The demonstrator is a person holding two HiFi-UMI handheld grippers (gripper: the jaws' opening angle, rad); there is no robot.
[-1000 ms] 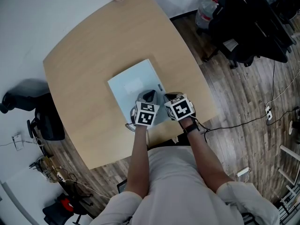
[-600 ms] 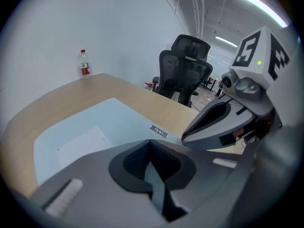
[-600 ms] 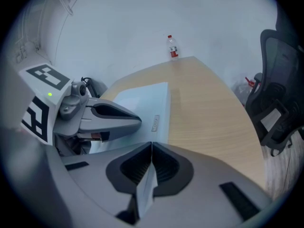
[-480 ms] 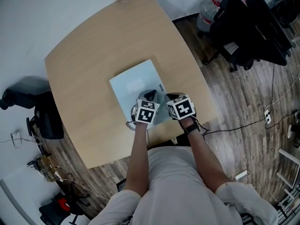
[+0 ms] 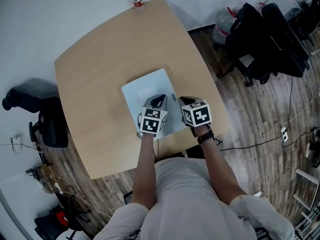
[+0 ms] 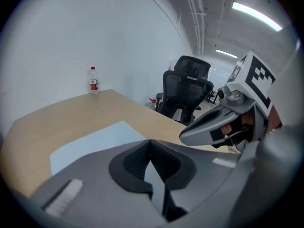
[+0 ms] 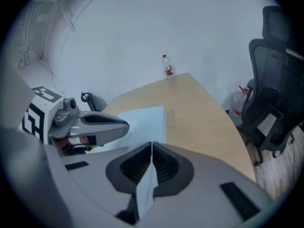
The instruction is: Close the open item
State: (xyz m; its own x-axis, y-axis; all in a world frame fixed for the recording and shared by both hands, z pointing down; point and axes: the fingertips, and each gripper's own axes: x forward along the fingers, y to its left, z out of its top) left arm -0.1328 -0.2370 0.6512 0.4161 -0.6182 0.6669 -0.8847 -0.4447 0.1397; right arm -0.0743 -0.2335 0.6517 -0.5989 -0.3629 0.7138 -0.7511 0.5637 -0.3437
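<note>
Bright, even indoor light throughout. The head view is sharp, its pale worktop (image 5: 100, 69) evenly lit and its edges slightly bowed. Both gripper views are round fisheye pictures with black corners. Ceiling light strips (image 6: 256, 14) glare in the left one. The left hand-held gripper (image 6: 151, 144) and right hand-held gripper (image 7: 151, 146) loom soft, out of focus.

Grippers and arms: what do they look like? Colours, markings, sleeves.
The left gripper and right gripper are grey shells with black ribbed pads, each topped by a white cube with black square markers. Forearms bare; light short-sleeved shirt; dark band on right wrist.
</note>
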